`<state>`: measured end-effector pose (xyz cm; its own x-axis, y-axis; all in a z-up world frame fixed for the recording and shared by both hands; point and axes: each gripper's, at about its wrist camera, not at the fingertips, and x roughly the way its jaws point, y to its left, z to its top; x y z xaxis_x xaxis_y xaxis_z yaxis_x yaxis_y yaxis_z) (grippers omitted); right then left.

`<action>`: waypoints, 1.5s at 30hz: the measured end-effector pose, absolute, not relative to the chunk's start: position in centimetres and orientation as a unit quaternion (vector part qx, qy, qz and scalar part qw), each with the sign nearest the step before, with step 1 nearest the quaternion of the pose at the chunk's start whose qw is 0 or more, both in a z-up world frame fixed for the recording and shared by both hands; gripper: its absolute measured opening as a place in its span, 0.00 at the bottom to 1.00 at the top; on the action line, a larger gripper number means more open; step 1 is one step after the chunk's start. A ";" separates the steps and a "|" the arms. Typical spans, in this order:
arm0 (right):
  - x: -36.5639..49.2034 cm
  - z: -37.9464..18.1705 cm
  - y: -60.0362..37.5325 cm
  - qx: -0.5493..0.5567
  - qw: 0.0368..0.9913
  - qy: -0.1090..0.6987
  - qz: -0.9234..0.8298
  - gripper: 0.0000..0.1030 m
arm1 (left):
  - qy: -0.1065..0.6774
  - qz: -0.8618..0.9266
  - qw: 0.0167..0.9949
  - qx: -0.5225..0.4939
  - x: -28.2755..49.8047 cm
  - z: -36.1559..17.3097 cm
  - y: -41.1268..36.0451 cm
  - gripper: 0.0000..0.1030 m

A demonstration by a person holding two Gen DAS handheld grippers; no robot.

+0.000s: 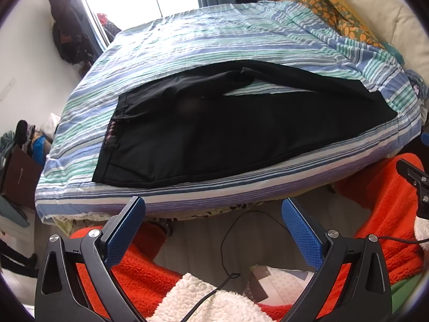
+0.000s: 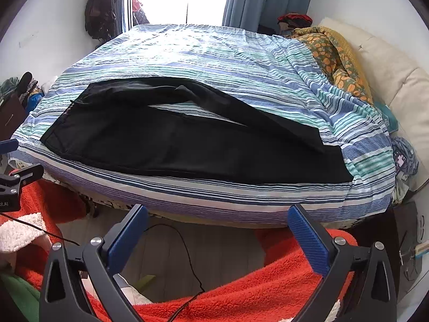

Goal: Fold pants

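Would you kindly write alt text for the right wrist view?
Black pants lie spread across a striped bedspread, waistband at left, the two legs parted by a thin gap. The right hand-held gripper hangs open below the bed's near edge, above an orange fleece blanket.

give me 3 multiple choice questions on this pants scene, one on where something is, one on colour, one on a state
1. Where do the pants lie?
A. on the striped bedspread
B. on the floor
C. over a chair

2. What colour are the pants?
A. red
B. black
C. white

3. How do the left tool and right tool stand?
A. both open, holding nothing
B. both shut on the pants
C. one open, one shut on the bedspread

Answers:
1. A, the pants are spread flat on the bedspread near its front edge.
2. B, the cloth is black, with the legs parted by a narrow gap.
3. A, each wrist view shows its blue fingers wide apart, short of the bed.
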<state>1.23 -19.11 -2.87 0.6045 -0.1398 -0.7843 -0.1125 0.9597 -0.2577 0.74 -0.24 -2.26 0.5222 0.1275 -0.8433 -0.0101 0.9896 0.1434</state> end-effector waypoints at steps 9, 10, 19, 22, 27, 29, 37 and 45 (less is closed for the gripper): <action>1.3 -2.9 -19.2 -0.142 0.884 0.446 -0.005 1.00 | 0.494 0.043 0.867 0.059 1.0 -2.5 -0.2 0.99; 1.3 -2.9 -19.2 -0.142 0.884 0.446 -0.005 1.00 | 0.494 0.043 0.866 0.059 1.1 -2.5 -0.2 0.99; 1.3 -3.2 -19.0 -0.139 0.882 0.450 -0.002 1.00 | 0.497 0.042 0.865 0.061 1.2 -2.7 -0.2 0.99; 1.4 -3.2 -18.9 -0.141 0.882 0.450 0.000 1.00 | 0.498 0.041 0.864 0.061 1.2 -2.8 -0.1 0.99; 1.4 -3.4 -18.9 -0.141 0.880 0.453 0.006 1.00 | 0.500 0.038 0.863 0.068 1.3 -2.8 -0.4 0.99; 1.5 -3.4 -18.9 -0.140 0.880 0.454 0.008 1.00 | 0.499 0.037 0.863 0.070 1.4 -2.8 -0.5 0.99; 1.6 -3.4 -18.7 -0.137 0.880 0.455 0.022 1.00 | 0.490 0.035 0.868 0.079 1.2 -2.4 -0.8 0.99; 2.9 -2.9 -20.6 -0.073 0.889 0.442 0.091 1.00 | 0.487 0.034 0.868 0.088 1.6 -2.0 -0.9 0.99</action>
<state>2.91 -20.63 -2.91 0.5919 0.0974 -0.8001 -0.2260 0.9729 -0.0487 1.61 -0.94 -2.05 0.5238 0.1449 -0.8395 0.0259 0.9823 0.1857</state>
